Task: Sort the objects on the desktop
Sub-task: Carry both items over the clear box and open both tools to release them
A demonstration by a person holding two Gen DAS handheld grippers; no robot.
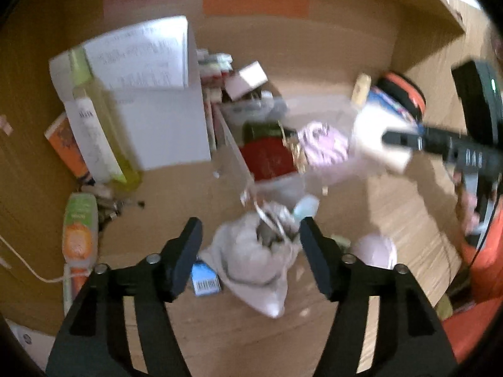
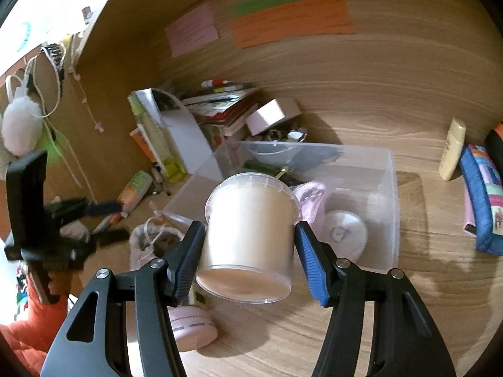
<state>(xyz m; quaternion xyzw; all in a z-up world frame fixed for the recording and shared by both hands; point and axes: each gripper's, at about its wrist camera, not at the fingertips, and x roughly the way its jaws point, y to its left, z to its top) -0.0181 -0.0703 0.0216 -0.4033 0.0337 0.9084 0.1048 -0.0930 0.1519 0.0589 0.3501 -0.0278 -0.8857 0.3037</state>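
The right gripper [image 2: 248,251] pinches a white tub [image 2: 248,232] just above the clear bin [image 2: 388,207], apparently mid-delivery; lowering it calls for clearing the near wall into the free right corner. The left gripper [image 1: 251,251], spread and holding nothing, hovers over a pale drawstring pouch [image 1: 251,260] beside the bin.

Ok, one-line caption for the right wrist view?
Right gripper holds a cream-filled plastic tub above the clear storage bin on a cluttered wooden desk.

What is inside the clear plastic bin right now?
Inside the clear plastic bin: a pink fabric item, a round white pad, a dark green item. The held cream tub covers the bin's near-left part.
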